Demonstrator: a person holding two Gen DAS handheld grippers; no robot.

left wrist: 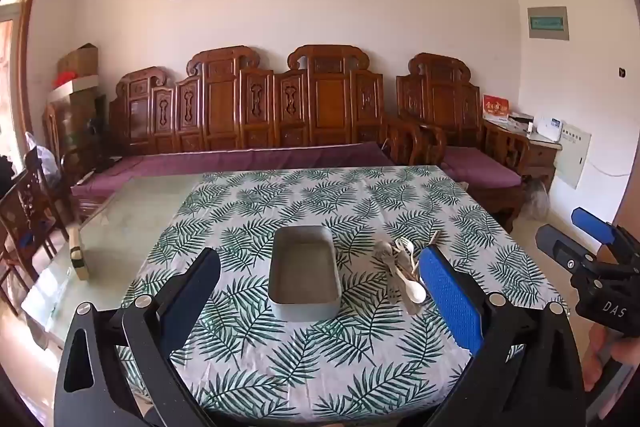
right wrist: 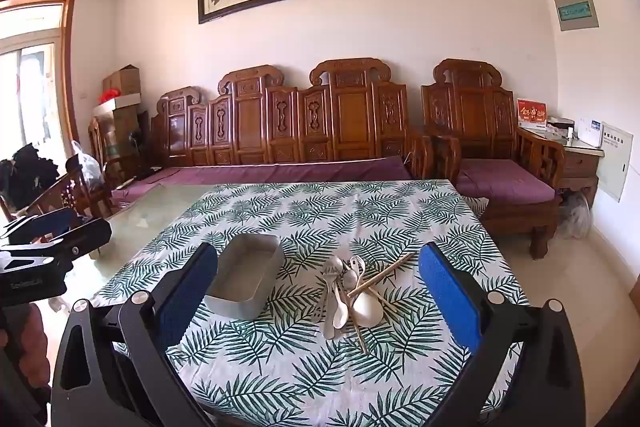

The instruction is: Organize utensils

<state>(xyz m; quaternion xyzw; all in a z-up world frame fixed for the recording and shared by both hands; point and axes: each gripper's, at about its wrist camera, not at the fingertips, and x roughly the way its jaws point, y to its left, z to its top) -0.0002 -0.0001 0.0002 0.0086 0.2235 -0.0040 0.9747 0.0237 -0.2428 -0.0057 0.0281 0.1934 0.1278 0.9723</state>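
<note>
While both jaws are standing wide and holding nothing, the left hand-held gripper (left wrist: 320, 291) is hovering over the gray tray (left wrist: 304, 273) and the right hand-held gripper (right wrist: 320, 291) over the utensil pile (right wrist: 354, 291), which is lying just right of the tray on the desk (right wrist: 280, 367). The overlapping pieces are proving hard to separate; chopsticks (right wrist: 380, 275) are crossing diagonally, spoons pointing roughly lengthwise, away from the cameras.
</note>
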